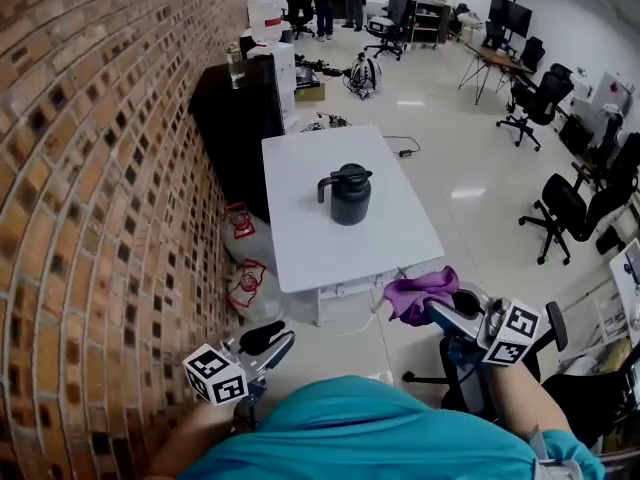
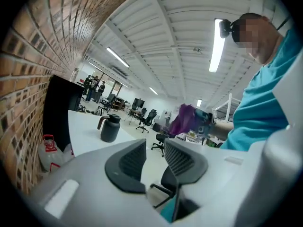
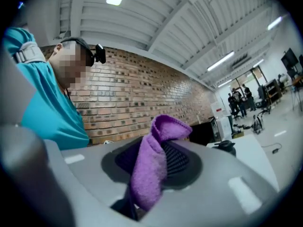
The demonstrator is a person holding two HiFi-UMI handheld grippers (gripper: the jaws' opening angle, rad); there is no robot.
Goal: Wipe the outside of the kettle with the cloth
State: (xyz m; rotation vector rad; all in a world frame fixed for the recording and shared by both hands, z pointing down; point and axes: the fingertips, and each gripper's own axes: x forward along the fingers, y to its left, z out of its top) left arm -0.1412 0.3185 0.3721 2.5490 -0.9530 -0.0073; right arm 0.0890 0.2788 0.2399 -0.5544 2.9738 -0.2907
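Your right gripper [image 1: 447, 313] is clamped on the limp purple cloth [image 1: 418, 293]; your left gripper [image 1: 268, 342] is open and empty. The kettle [image 1: 350, 195] stands at the middle of the table [image 1: 300, 238], and both grippers are off the table's near edge. The kettle is likely smooth, rigid and tippable: steady its handle [image 1: 324, 186] and wipe lightly.

Head view: from up high, facing forward and steeply down; bench [image 1: 300, 183] ahead and not close, brick wall [image 1: 90, 168] on the left. Left gripper view: low, about level along the left gripper [image 2: 155, 148], facing across the room. Right gripper view: along the right gripper [image 3: 158, 144], toward the brick wall. All three share the kettle [image 1: 350, 196], bench and brick wall. Left gripper view also catches the right gripper's cloth [image 2: 182, 119].
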